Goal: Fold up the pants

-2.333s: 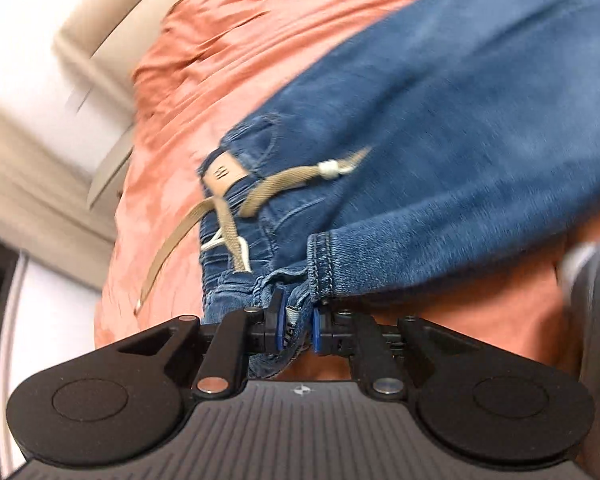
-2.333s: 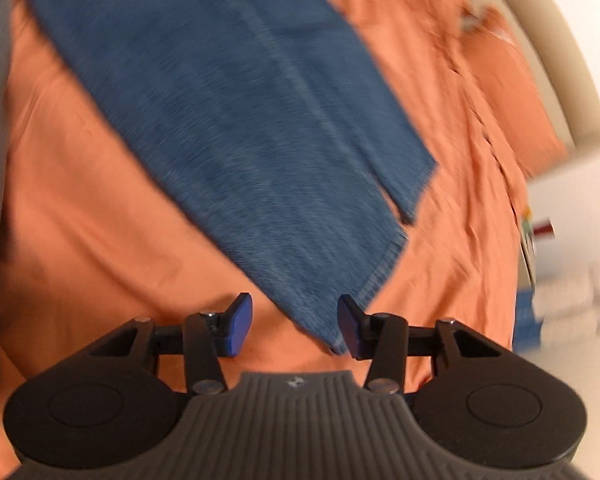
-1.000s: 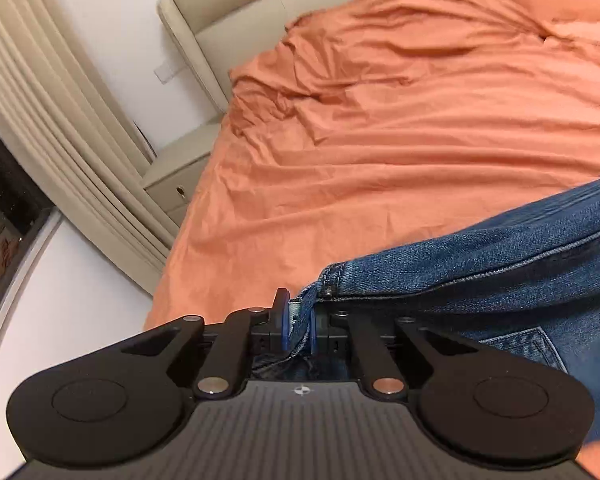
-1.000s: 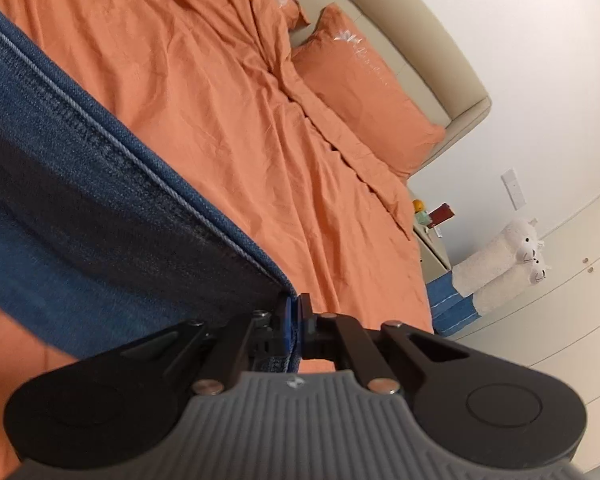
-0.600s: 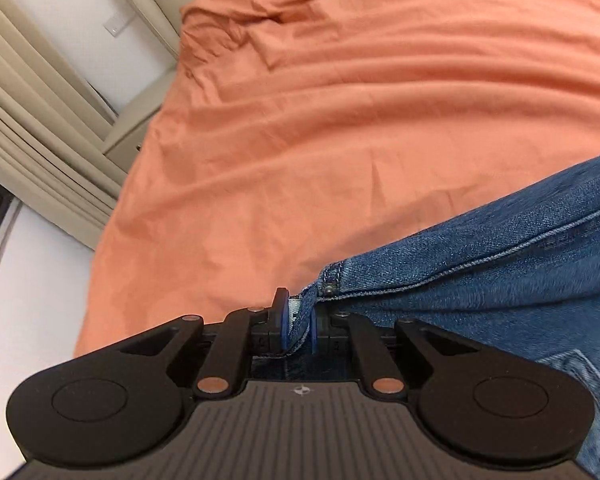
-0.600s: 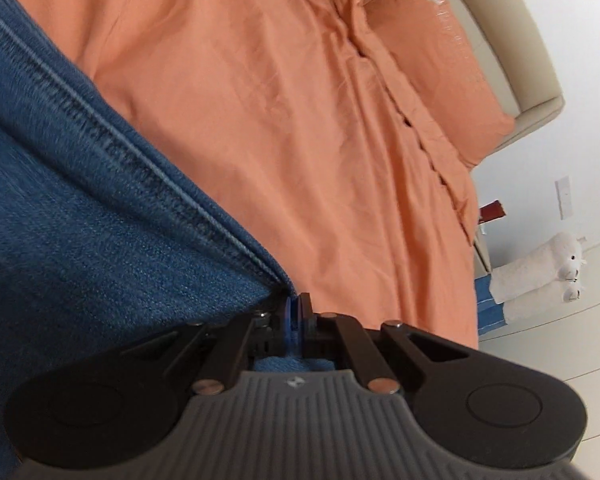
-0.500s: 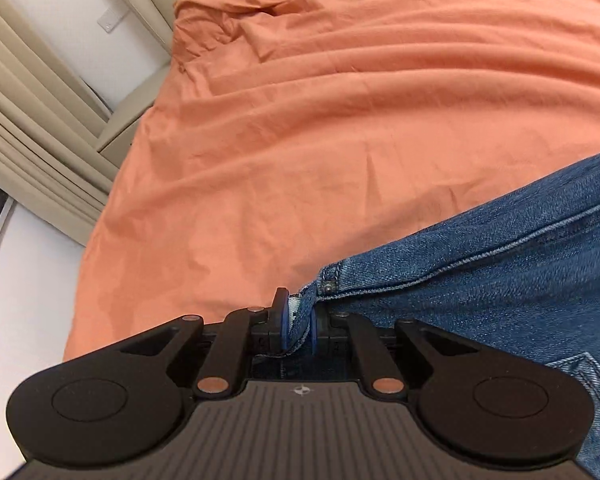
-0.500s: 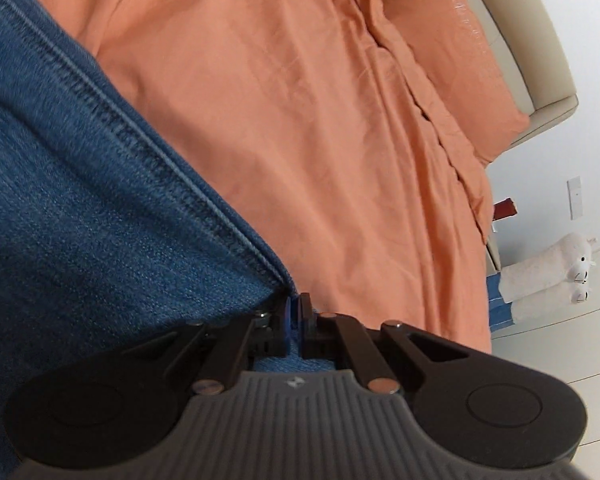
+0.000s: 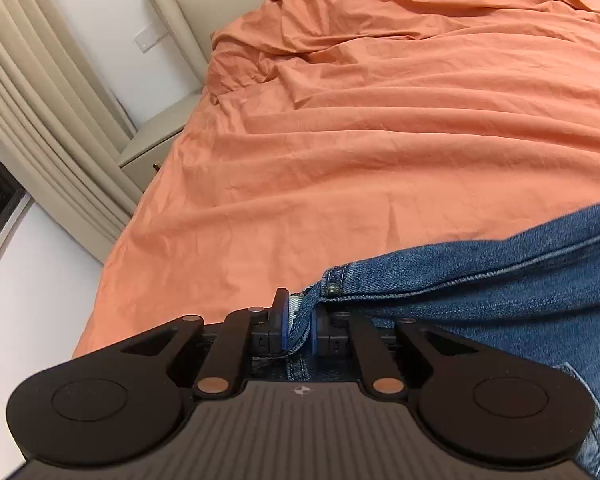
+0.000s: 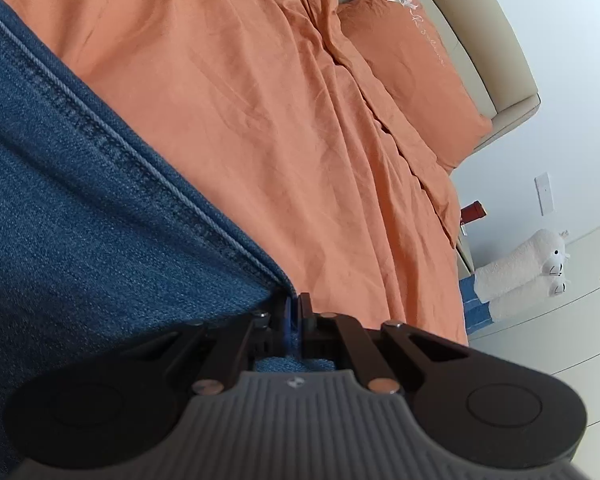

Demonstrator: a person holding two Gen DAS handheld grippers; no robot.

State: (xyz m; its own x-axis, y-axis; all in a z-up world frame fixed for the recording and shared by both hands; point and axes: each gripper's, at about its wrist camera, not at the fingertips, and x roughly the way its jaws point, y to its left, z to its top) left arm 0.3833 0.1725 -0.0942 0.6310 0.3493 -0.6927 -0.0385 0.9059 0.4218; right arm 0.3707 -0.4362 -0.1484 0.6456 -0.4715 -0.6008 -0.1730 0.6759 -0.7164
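My left gripper (image 9: 299, 320) is pinched tight on the waistband corner of the pants (image 9: 500, 280), right by the rivet, and my right gripper (image 10: 295, 318) is clamped on a seam edge of the same denim (image 10: 80, 208). A couple of seconds ago the jeans lay spread on the orange bedspread (image 9: 380, 140) and my right tongs were still spread above the hem; now both are closed on cloth. Over the last second my views have swung down toward the bed and back up, so I judge I am carrying the pants stretched between my two hands. In my left view the denim runs off from the grip toward 3 o'clock; in my right view it fills everything from 7 to 10 o'clock. The pillow (image 10: 412, 60) sits at 1 o'clock. That means the pickup is done; next I judge I must bring the edges together and lay them down flat.
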